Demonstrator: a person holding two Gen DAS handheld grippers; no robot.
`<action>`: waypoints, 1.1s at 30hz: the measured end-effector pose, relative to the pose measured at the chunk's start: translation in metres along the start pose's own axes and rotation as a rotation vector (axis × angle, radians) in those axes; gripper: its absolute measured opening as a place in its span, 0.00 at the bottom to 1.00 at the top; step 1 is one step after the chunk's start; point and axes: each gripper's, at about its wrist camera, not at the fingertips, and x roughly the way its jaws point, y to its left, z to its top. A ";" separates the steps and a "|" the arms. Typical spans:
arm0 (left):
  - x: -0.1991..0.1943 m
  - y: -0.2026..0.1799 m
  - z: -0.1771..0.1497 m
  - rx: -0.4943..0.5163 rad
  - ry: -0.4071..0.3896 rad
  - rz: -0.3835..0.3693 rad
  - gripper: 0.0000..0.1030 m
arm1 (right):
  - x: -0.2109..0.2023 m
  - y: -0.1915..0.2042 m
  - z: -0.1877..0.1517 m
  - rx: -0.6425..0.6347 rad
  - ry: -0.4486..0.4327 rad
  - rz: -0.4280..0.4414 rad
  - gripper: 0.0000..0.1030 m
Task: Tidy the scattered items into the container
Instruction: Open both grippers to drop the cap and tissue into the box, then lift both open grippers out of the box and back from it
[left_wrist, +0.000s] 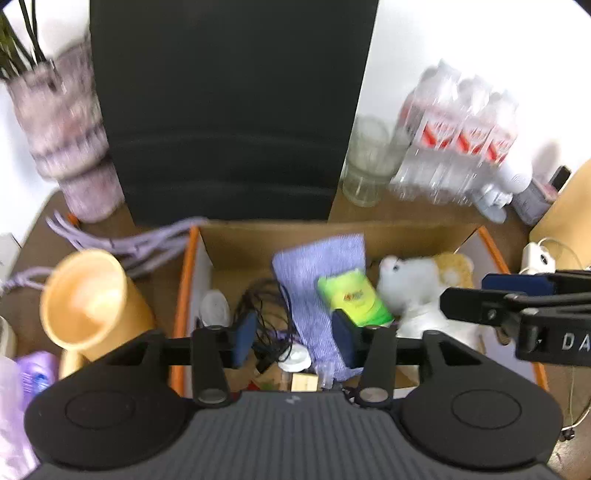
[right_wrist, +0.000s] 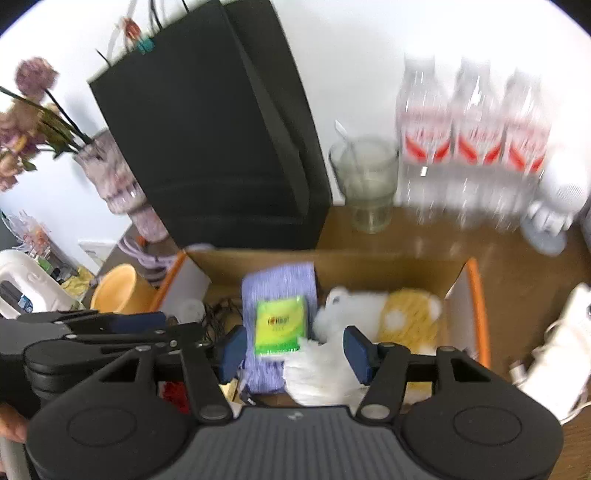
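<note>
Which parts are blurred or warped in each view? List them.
Left wrist view: the vase and water bottles are smeared by motion blur, the left gripper stays crisp, and the fisheye darkens the corners. Right wrist view: bottles and glass are blurred, the black bag leans from distortion.

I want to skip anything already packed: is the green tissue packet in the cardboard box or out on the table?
In. The green tissue packet lies on the purple cloth inside the cardboard box.
</note>
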 end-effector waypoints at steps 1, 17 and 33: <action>-0.008 -0.001 0.002 0.002 -0.013 0.003 0.51 | -0.010 0.001 0.003 -0.001 -0.011 -0.003 0.57; -0.074 -0.011 -0.004 -0.002 -0.114 0.103 0.88 | -0.078 0.027 -0.003 -0.087 -0.072 -0.108 0.74; -0.092 -0.033 -0.093 0.054 -0.485 0.154 1.00 | -0.074 0.033 -0.107 -0.218 -0.385 -0.181 0.87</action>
